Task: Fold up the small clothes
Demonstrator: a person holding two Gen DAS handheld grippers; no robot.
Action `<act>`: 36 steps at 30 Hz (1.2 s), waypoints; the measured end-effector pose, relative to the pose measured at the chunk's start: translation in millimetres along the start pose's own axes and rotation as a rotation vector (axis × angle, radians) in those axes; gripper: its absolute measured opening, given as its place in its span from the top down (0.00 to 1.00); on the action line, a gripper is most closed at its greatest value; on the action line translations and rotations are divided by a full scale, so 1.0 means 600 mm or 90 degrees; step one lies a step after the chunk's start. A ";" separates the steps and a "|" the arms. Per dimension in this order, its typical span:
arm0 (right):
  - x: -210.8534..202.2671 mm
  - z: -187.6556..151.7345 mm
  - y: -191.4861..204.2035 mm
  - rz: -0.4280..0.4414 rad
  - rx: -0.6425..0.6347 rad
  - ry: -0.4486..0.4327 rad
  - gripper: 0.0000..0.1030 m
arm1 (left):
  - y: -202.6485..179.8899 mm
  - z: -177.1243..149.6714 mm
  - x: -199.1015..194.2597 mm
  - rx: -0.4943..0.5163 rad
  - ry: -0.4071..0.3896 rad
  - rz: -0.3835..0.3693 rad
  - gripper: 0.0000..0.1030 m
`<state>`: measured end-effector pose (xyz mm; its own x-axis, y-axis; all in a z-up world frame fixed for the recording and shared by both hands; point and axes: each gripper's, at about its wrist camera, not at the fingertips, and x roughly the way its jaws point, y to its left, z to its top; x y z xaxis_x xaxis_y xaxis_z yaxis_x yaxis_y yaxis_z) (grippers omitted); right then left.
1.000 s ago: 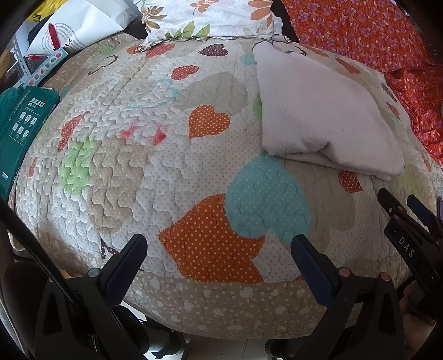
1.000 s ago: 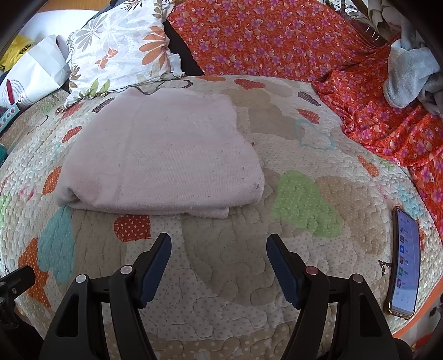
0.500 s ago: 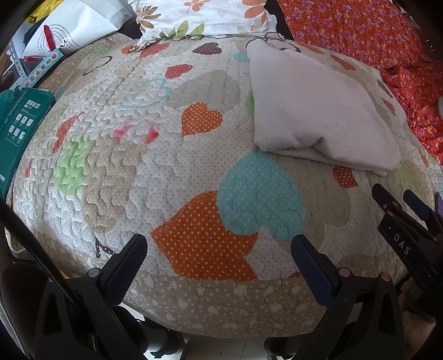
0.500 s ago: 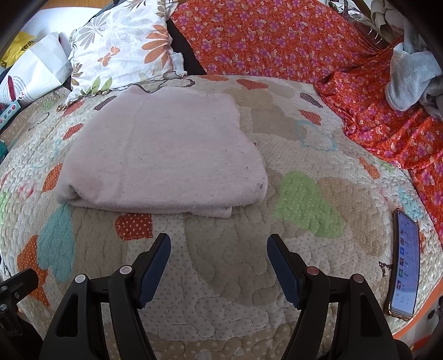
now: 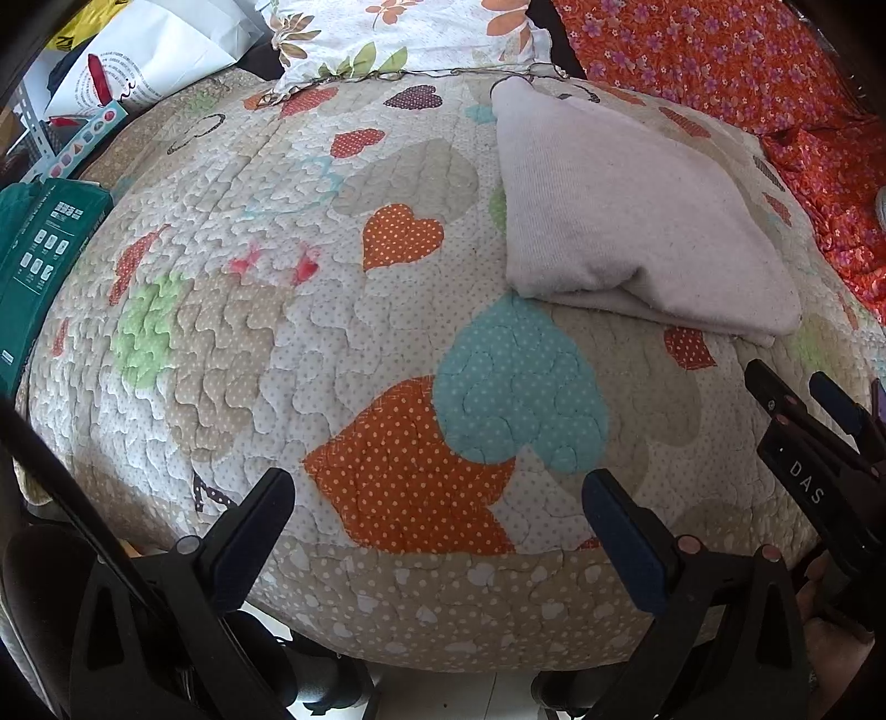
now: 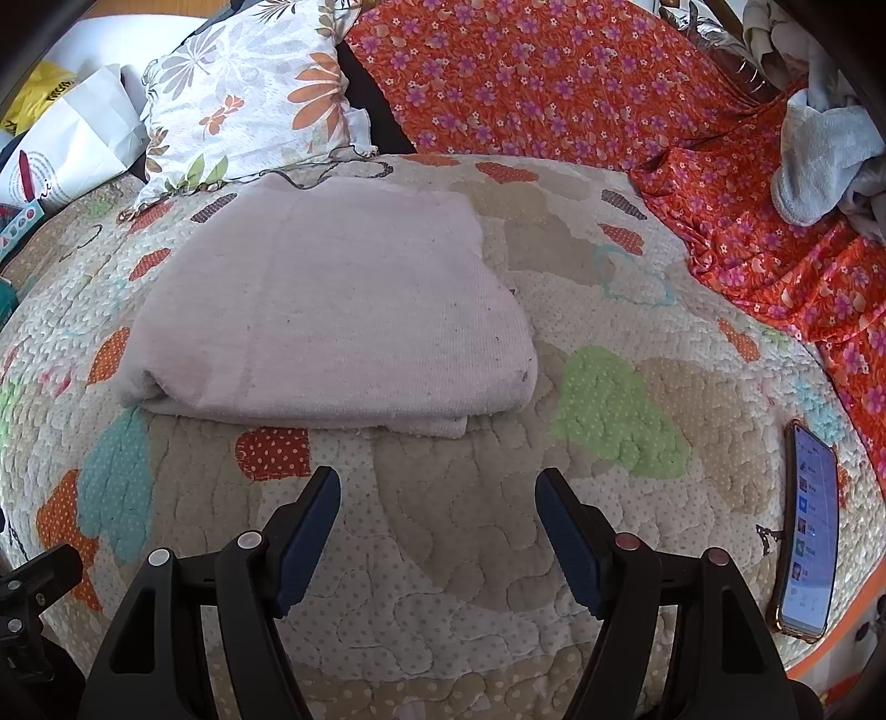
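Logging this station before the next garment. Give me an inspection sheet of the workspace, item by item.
Surface: heart-patterned quilt spread over the bed, lying smooth in front of both claws.
Job's things: pale pink garment folded into a flat rectangle on the quilt, layered edges toward the cameras.
Clutter: phone with its screen lit at the quilt's right edge; floral pillow; white paper bag; green box; grey cloth bunched on the orange floral sheet.
Grippers: left claw and right claw both open, empty, short of the garment.
Cables: thin cord along the pillow's lower edge.
Surroundings: pale floor below the bed edge.
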<state>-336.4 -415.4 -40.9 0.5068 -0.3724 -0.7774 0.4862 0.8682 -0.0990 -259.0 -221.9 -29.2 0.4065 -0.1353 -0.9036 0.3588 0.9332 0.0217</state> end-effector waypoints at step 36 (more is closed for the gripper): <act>-0.004 -0.002 0.009 -0.010 -0.014 -0.001 0.24 | 0.013 0.005 0.022 -0.022 0.021 -0.012 0.00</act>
<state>-335.7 -409.3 -40.2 0.4999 -0.3867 -0.7750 0.4788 0.8690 -0.1248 -248.6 -217.5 -39.9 0.3723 -0.1425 -0.9171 0.3364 0.9417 -0.0097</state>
